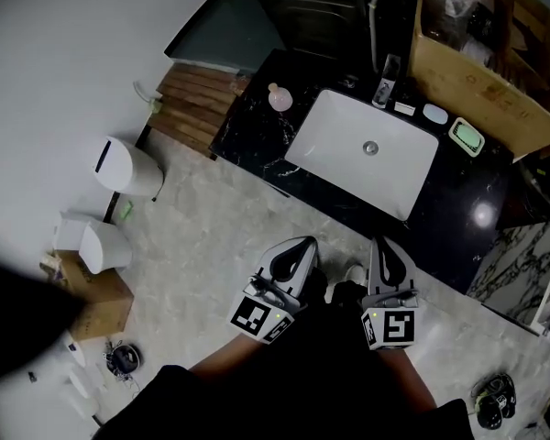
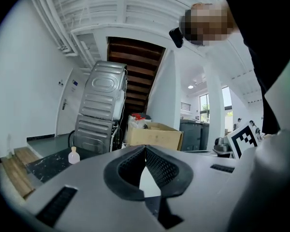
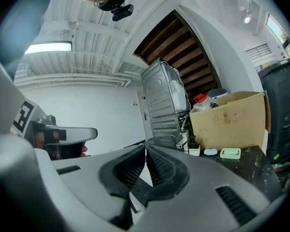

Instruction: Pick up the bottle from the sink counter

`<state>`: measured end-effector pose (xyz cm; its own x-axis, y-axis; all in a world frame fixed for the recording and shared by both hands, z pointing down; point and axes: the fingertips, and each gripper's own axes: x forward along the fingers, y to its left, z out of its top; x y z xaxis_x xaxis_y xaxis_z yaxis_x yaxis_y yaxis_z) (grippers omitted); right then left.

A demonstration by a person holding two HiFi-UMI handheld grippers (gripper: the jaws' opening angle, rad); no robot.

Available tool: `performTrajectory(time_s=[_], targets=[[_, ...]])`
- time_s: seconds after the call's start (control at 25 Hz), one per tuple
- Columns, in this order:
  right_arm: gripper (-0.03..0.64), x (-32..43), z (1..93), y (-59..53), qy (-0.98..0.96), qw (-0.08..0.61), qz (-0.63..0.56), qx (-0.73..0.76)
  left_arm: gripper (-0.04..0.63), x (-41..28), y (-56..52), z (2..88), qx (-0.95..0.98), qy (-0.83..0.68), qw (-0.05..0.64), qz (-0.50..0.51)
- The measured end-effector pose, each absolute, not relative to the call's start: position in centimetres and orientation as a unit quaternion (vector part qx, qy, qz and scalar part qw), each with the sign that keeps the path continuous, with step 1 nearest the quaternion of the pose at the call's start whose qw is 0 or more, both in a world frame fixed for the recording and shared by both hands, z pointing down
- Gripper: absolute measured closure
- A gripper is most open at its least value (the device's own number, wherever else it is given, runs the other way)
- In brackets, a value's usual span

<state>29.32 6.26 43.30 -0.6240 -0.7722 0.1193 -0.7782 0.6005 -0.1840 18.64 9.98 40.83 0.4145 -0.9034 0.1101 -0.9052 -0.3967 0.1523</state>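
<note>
Bottle (image 1: 280,97) beside sink (image 1: 341,154), box (image 1: 477,81) behind; left fingers (image 1: 289,260), right fingers (image 1: 391,262) closed, empty.

One bottle (image 1: 280,97) (one sink (image 1: 348,159))

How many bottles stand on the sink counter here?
1. The bottle stands at the left end of the counter, left of the sink; items by the faucet are too small to tell.

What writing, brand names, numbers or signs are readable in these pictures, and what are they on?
No text can be read in any view.
On the cardboard box: faint printed marks, too blurred to read.
On the left gripper and right gripper: black-and-white square patterns, not letters.
On the bottle: no label shows.
</note>
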Motion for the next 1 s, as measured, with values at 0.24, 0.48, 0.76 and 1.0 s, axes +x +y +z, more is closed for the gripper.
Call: performTrajectory(time_s=[0.24,0.48,0.76,1.0], targets=[[0.577,29.6,43.2,6.1,-0.895,0.011,0.110,0.432,0.583,18.0,9.0,40.3,0.832,-0.548,0.089,0.008],[0.577,30.2,42.9,6.3,-0.897,-0.002,0.109,0.427,0.583,18.5,7.9,40.5,0.843,-0.531,0.087,0.006],[0.577,27.6,42.5,4.3,-0.896,0.009,0.094,0.434,0.583,14.5,6.4,41.2,0.832,-0.547,0.090,0.010],[0.577,21.2,42.9,1.2,-0.895,0.040,0.075,0.439,0.583,8.3,4.3,42.1,0.830,-0.548,0.104,-0.014]])
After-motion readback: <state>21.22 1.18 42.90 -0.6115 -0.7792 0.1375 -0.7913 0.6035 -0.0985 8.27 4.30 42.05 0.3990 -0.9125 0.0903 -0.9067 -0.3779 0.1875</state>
